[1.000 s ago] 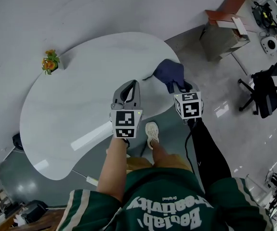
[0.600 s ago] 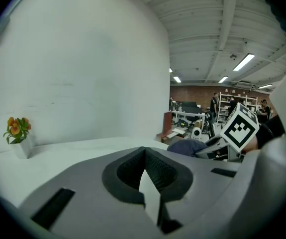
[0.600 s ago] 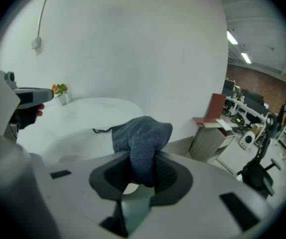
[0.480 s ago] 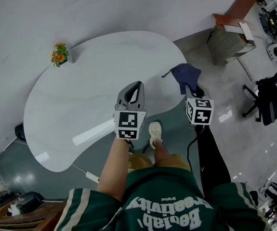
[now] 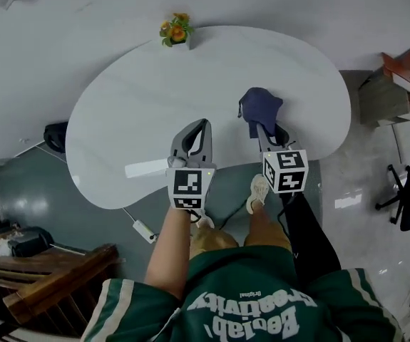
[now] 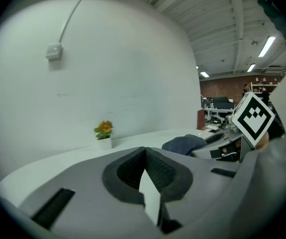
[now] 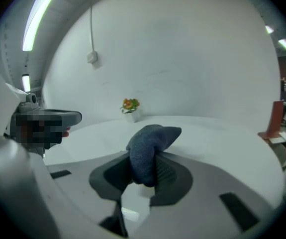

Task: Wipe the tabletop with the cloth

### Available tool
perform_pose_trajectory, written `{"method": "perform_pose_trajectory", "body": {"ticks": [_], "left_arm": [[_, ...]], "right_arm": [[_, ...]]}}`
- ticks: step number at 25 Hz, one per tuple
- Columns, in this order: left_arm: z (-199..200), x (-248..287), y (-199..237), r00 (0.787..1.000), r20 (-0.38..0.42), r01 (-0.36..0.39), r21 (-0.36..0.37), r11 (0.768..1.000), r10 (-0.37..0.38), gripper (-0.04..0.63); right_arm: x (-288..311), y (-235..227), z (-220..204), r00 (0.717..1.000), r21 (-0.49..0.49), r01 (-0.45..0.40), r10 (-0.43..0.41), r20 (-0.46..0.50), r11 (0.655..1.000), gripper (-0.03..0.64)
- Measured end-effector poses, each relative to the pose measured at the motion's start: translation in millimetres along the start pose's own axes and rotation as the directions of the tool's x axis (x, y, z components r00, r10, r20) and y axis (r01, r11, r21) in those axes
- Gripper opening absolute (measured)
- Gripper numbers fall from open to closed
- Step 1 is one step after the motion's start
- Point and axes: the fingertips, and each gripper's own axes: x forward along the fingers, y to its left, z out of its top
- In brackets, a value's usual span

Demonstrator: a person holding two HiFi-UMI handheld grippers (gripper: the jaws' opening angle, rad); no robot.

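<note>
1. We wear a dark green shirt (image 5: 242, 301) with white lettering across the chest and pale stripes on its short sleeves (image 5: 123, 306).
2. A tight black sleeve (image 5: 306, 226) covers our right arm; our left forearm is bare.
3. Below the shirt we list ochre shorts (image 5: 212, 242) and a pale shoe (image 5: 259, 190).
4. Our left gripper (image 5: 202, 125) has a grey moulded shell that tapers forward; behind it sits a white cube (image 5: 190, 187) with black square markers.
5. Our right gripper (image 5: 262, 130) has the same grey shell and a matching marker cube (image 5: 285, 170).
6. Inside the jaws we note dark, finely ribbed pads (image 6: 161, 171).
</note>
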Motion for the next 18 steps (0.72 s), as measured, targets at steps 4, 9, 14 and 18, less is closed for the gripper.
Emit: {"method": "perform_pose_trajectory", "body": {"ticks": [4,9,14,18], "left_arm": [[-28.0,-68.7,89.2,0.994,0.0,-0.107,-0.033,0.994,0.107,0.0],[-81.9,-167.3,200.8,0.981,-0.011,-0.194,-0.063,0.979,0.193,0.0],[-143.8,-256.6,299.1,0.962,-0.047,-0.272,-0.076,0.959,0.269,0.0],[-187.7,-339.6,372.1,0.925,-0.089,-0.377,-0.107,0.92,0.368,0.0]], "right_arm": [[29.8,130.1,3.2,0.991,-0.081,-0.137,0.137,-0.008,0.987,0.092],[60.1,296.4,-16.3,0.969,-0.129,-0.246,0.244,-0.032,0.961,0.092],[90.0,442.5,-44.1,0.941,-0.157,-0.338,0.333,-0.062,0.928,0.092],[101.5,562.2,-71.8,0.895,-0.187,-0.446,0.43,-0.12,0.875,0.092]]}}
